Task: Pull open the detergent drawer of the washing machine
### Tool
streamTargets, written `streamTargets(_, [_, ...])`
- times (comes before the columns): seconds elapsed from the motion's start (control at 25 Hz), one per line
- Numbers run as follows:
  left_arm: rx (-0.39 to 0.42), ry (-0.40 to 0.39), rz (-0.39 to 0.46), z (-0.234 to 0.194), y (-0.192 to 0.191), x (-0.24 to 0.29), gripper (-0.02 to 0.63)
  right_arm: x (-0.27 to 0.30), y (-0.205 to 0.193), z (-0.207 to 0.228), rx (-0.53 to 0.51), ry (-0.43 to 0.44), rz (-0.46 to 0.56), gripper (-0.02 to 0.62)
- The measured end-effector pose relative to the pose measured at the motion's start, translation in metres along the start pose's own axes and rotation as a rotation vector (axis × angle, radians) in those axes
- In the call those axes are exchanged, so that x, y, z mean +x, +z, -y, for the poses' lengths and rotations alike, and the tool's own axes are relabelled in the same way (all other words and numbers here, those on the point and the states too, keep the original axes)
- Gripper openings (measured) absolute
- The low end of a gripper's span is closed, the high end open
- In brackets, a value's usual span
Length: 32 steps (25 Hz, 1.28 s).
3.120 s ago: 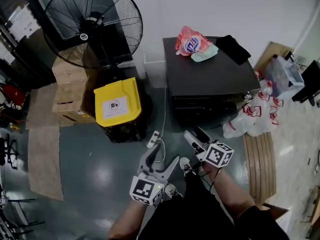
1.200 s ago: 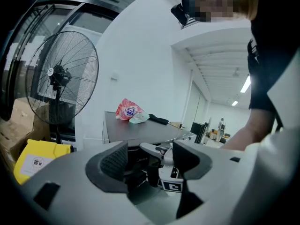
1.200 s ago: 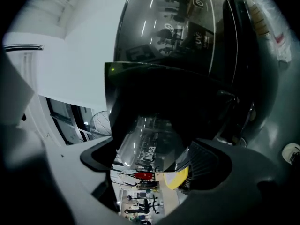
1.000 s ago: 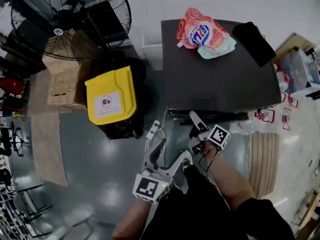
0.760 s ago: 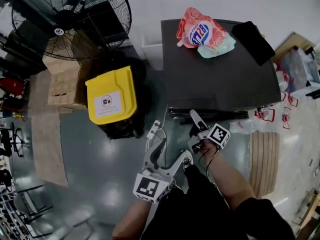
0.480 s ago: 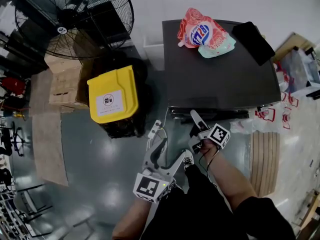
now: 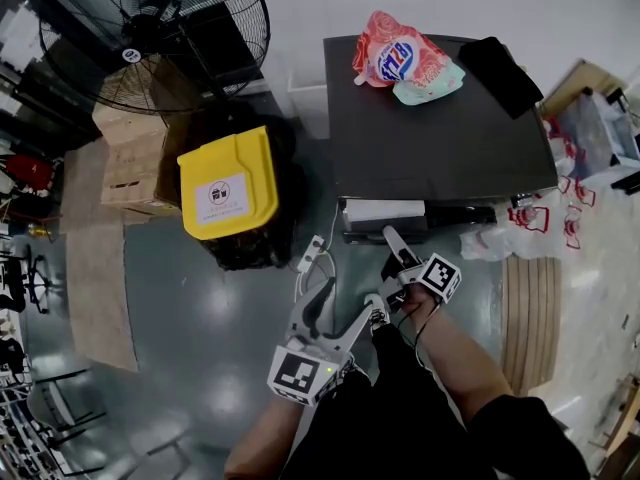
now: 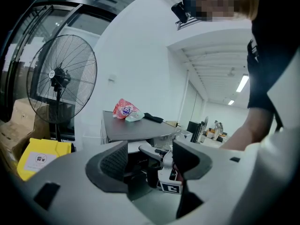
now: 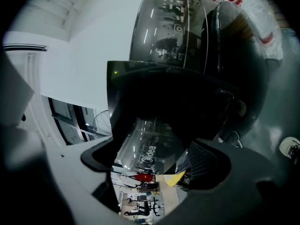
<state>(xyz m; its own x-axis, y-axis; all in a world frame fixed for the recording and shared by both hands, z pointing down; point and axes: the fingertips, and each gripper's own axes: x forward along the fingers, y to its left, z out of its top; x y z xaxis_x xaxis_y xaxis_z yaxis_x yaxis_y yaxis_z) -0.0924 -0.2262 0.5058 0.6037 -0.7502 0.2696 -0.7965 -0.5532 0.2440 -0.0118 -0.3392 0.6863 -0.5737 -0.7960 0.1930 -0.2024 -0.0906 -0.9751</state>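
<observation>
Left tool point(image 7: 349, 299) held low close to the body, jaws apart and empty. Right tool point(image 7: 397, 248) reaches forward on an extended forearm, jaws clamped on the detergent drawer point(image 7: 385, 210) front.

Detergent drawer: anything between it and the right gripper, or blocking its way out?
Nothing visible. The right gripper has its jaws on the front of the detergent drawer, which juts partway out of the washing machine. Its path outward looks free; the left gripper hangs aside, open.
</observation>
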Motion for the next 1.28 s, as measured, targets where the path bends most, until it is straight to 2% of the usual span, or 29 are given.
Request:
streamTargets(0.68, [0.027,-0.043,-0.003,0.054,-0.023,-0.064,0.272,-0.083,-0.054,0.011,0.016,0.006,0.018,0.474])
streamTargets(0.88, [0.034,-0.048,-0.010,0.064,-0.032,-0.085,0.272,-0.098,-0.066,0.017,0.025,-0.022,0.045,0.471])
streamTargets(0.96, [0.042,-0.050,-0.008,0.068,-0.033,-0.095,0.272,-0.104,-0.075,0.016,-0.015,-0.020,0.028,0.439])
streamTargets(1.16, [0.061,-0.069,0.022,0.075,-0.030,-0.118,0.272,-0.129,-0.103,-0.003,-0.135,0.032,-0.032,0.454])
streamTargets(1.28, [0.063,-0.084,0.039,0.080,-0.028,-0.131,0.270,-0.144,-0.107,-0.032,-0.279,0.088,-0.034,0.438])
